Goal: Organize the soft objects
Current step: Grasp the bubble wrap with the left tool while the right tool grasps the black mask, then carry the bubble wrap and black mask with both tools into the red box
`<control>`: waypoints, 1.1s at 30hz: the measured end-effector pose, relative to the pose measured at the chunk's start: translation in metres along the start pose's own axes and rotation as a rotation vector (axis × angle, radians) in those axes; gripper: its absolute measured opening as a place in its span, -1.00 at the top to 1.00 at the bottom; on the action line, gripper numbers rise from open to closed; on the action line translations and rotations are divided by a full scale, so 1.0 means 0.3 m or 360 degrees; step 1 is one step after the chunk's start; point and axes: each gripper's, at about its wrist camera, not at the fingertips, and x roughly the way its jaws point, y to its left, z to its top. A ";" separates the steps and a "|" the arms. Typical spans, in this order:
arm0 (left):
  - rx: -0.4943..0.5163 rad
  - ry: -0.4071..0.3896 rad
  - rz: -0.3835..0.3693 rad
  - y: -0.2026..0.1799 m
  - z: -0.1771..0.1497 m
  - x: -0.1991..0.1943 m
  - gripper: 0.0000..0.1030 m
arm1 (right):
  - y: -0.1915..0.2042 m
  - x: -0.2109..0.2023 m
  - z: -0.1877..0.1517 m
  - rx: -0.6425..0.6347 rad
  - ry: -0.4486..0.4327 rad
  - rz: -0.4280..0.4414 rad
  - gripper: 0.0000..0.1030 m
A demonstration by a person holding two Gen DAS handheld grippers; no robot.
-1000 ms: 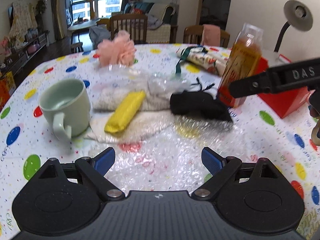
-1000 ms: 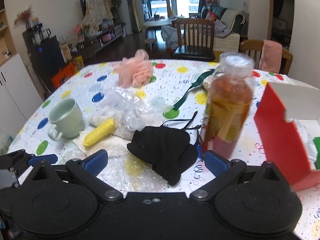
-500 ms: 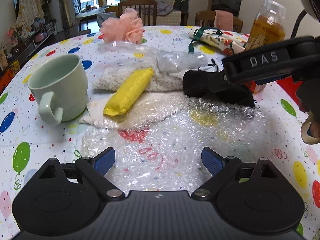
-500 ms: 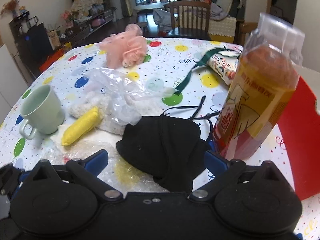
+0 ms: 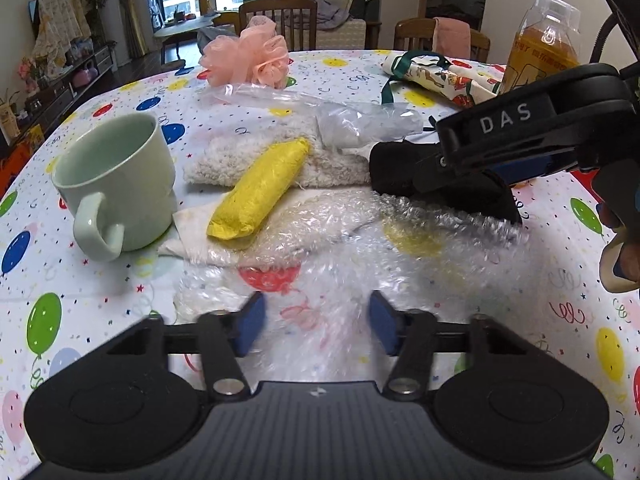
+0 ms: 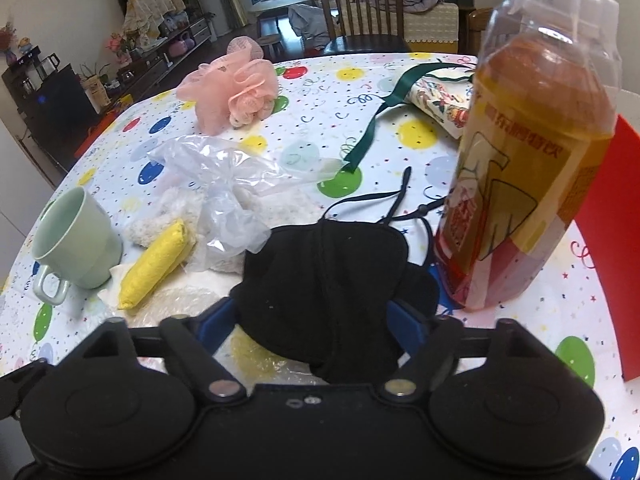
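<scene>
Cluttered table (image 5: 100,292) under a balloon-print cloth. Right gripper (image 6: 316,324) low over a black mask (image 6: 332,280), blue pads on either side of the fabric, seemingly pressing it; grip not certain. Mask lying partly on bubble wrap (image 5: 360,248), just beside a bottle (image 6: 524,160) of amber drink. Left gripper (image 5: 316,328) hovering above the bubble wrap, pads apart, holding nothing. Further left, a yellow roll (image 5: 260,190) resting on a white fluffy cloth (image 5: 244,156), next to a green mug (image 5: 116,180). Clear plastic bag (image 6: 224,184) draped over the cloth. Pink pouf (image 5: 248,56) behind, well apart
</scene>
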 end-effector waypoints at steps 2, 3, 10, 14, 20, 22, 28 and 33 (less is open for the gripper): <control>0.0006 0.0001 -0.0006 0.001 0.004 -0.005 0.37 | 0.007 -0.003 0.000 -0.0001 -0.0002 0.0011 -0.33; 0.0003 0.0006 -0.0011 0.003 0.007 -0.006 0.40 | 0.010 -0.005 -0.001 -0.0003 0.0000 0.0018 -0.27; -0.0067 0.0001 -0.0083 0.026 0.018 -0.029 0.73 | 0.023 -0.042 -0.007 -0.0038 -0.0034 0.0029 0.31; -0.0081 -0.0024 -0.0128 0.031 0.031 -0.057 0.79 | 0.011 -0.087 -0.004 -0.0015 -0.0071 0.0038 0.49; -0.0116 -0.0068 -0.0201 0.036 0.052 -0.116 0.80 | -0.002 -0.193 -0.013 0.0030 -0.0136 0.0059 0.58; -0.0132 -0.0077 -0.0221 0.037 0.059 -0.139 0.80 | -0.001 -0.232 -0.015 0.0023 -0.0159 0.0071 0.61; -0.0150 -0.0125 -0.0306 0.035 0.088 -0.221 0.80 | -0.005 -0.368 -0.039 0.0048 -0.0226 0.0137 0.64; -0.0127 -0.0159 -0.0387 0.012 0.112 -0.292 0.80 | -0.022 -0.480 -0.064 0.0064 -0.0278 0.0166 0.65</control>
